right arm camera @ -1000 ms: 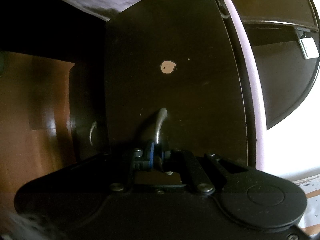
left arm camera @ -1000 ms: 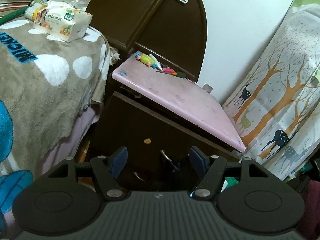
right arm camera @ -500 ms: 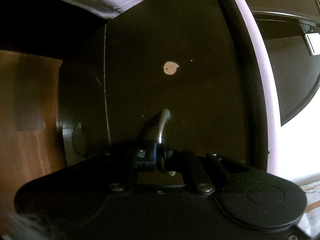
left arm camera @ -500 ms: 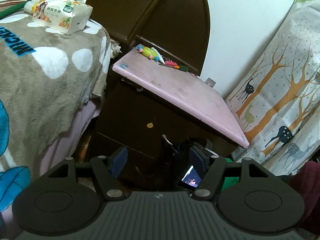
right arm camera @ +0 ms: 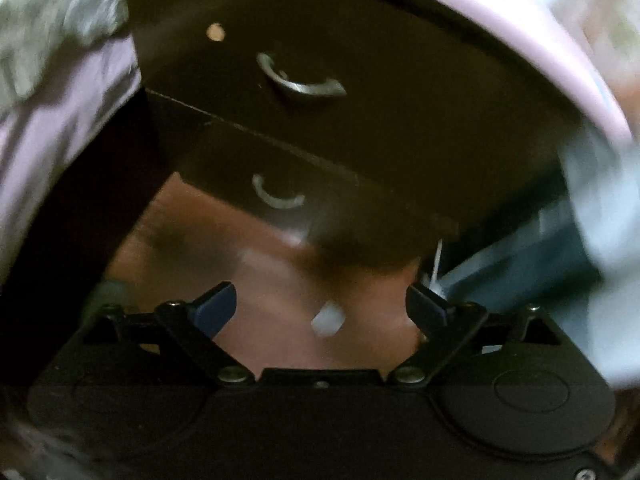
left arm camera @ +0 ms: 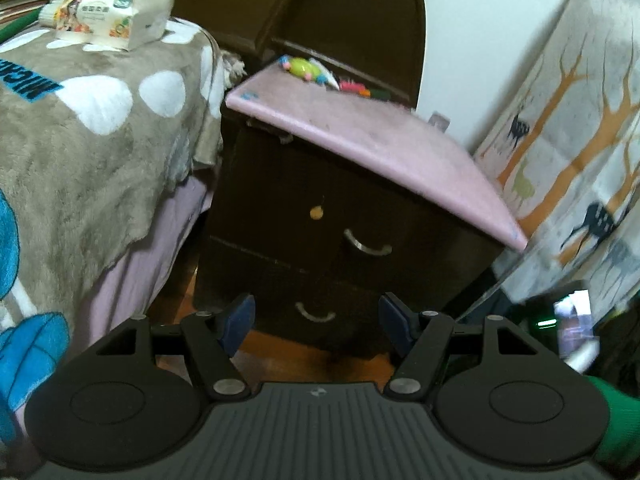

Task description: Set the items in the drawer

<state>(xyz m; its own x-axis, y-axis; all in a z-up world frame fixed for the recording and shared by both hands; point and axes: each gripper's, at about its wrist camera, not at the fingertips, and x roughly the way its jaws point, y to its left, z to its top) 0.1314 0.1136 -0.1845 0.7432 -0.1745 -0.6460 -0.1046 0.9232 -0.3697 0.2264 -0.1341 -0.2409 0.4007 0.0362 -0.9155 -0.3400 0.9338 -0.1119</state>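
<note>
A dark wooden nightstand (left arm camera: 280, 200) with a pink top (left arm camera: 360, 136) stands beside the bed. Its upper drawer (left arm camera: 380, 224) is shut, with a curved metal handle (left arm camera: 366, 246); a lower drawer handle (left arm camera: 314, 314) shows below. Small colourful toys (left arm camera: 308, 70) lie at the back of the pink top. My left gripper (left arm camera: 318, 322) is open and empty, well back from the nightstand. My right gripper (right arm camera: 320, 308) is open and empty, below the upper handle (right arm camera: 300, 84) and lower handle (right arm camera: 276, 196), over the brown floor.
A bed with a grey spotted blanket (left arm camera: 80, 140) is at the left, with a tissue pack (left arm camera: 108, 16) on it. A deer-print curtain (left arm camera: 568, 140) hangs at the right. A small white scrap (right arm camera: 328, 320) lies on the floor.
My right gripper pushed the upper drawer shut, let go of its handle, opened and pulled back. My left gripper has drawn back from the nightstand.
</note>
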